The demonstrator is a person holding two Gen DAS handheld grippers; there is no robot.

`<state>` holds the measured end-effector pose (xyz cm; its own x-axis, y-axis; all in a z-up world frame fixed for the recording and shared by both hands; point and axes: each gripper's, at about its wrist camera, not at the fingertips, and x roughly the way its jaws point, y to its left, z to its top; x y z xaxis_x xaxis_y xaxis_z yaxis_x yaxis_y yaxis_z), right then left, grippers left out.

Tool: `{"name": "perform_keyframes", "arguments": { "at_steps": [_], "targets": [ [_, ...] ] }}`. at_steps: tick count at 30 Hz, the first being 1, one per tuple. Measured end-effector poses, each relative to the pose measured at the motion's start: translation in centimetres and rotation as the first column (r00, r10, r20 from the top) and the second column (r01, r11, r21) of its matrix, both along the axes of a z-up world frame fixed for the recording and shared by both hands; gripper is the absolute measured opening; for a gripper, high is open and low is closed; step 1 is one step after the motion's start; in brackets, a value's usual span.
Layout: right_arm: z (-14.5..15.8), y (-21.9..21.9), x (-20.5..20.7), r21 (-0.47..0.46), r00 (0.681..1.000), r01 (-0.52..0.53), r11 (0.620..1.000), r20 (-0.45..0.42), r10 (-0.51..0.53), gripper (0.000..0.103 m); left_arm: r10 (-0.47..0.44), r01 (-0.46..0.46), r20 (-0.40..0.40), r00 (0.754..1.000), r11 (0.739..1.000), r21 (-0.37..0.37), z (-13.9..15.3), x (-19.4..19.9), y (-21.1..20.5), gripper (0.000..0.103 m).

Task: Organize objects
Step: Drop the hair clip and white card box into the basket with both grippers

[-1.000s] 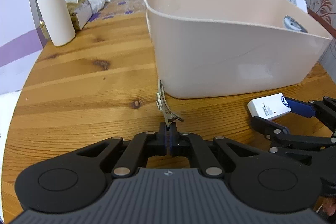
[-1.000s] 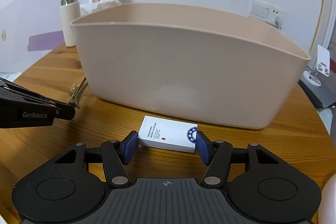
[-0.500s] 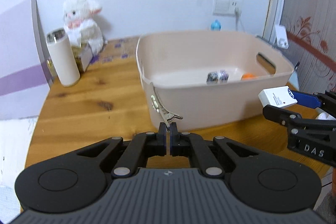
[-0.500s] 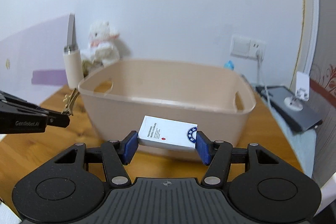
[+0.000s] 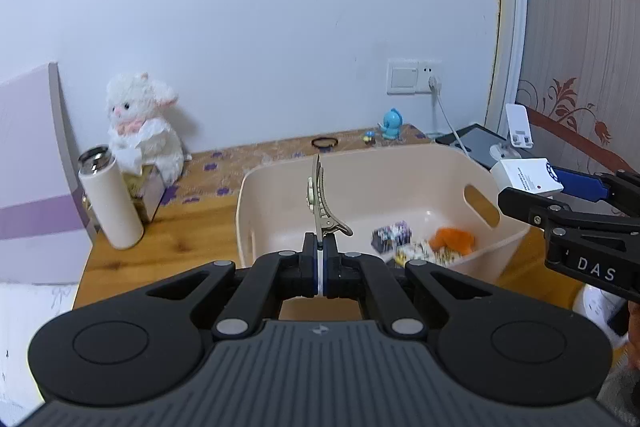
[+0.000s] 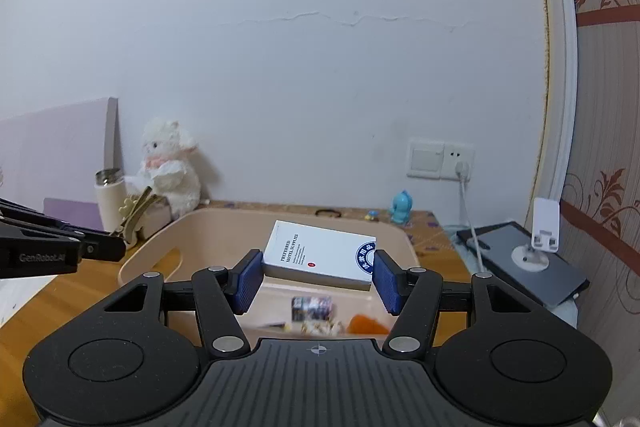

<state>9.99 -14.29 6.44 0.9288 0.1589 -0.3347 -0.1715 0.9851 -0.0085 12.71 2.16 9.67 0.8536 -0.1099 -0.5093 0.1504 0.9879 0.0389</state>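
Observation:
My left gripper [image 5: 320, 259] is shut on a metal hair clip [image 5: 318, 195] and holds it upright in the air over the near left rim of the beige plastic tub [image 5: 508, 235]. My right gripper [image 6: 318, 277] is shut on a white hotel-supplies box [image 6: 318, 253] and holds it above the tub [image 6: 200, 223]. The box also shows at the right of the left wrist view [image 5: 526, 177]. The clip shows at the left of the right wrist view [image 6: 134, 213]. Inside the tub lie a dark patterned packet [image 5: 392, 235], an orange item [image 5: 454, 239] and small wrapped items.
A white flask [image 5: 110, 203], a plush lamb [image 5: 142, 125] and a gold box stand at the back left of the wooden table [image 5: 160, 259]. A blue figurine [image 5: 391, 125], a hair tie and a tablet [image 6: 528, 267] with a phone stand lie behind and right.
Both grippers have lifted from table level to above the tub, each carrying its object. The tub's inside has come into view.

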Motion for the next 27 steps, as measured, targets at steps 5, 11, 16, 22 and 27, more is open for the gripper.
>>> {"name": "perform_keyframes", "arguments": {
  "at_steps": [5, 11, 16, 22, 27],
  "targets": [
    [-0.2, -0.6, 2.5, 0.008, 1.0, 0.022, 1.0, -0.019, -0.022, 0.056, 0.019, -0.019, -0.015, 1.0, 1.0, 0.023, -0.1, 3.7, -1.3, 0.003],
    [-1.7, -0.7, 5.6, 0.007, 0.996, 0.037, 0.999, -0.084, -0.036, 0.056, 0.039, -0.032, -0.091, 0.995, 0.997, 0.074, -2.5, 8.5, -2.8, 0.003],
    [-3.3, -0.4, 7.8, -0.01, 0.988, 0.039, 0.999, -0.15, -0.04, 0.056, 0.061, -0.039, -0.18, 0.982, 0.992, 0.121, -5.7, 11.7, -3.8, 0.003],
    [-4.9, 0.2, 9.4, -0.065, 0.977, 0.036, 0.997, -0.21, -0.049, 0.056, 0.104, -0.07, -0.219, 0.97, 0.985, 0.156, -8.2, 13.5, -3.9, 0.003],
    [-5.2, 0.0, 9.8, -0.033, 0.968, 0.027, 0.999, -0.25, -0.035, 0.066, 0.091, -0.063, -0.238, 0.967, 0.99, 0.125, -7.9, 13.4, -3.6, 0.04]
  ]
}}
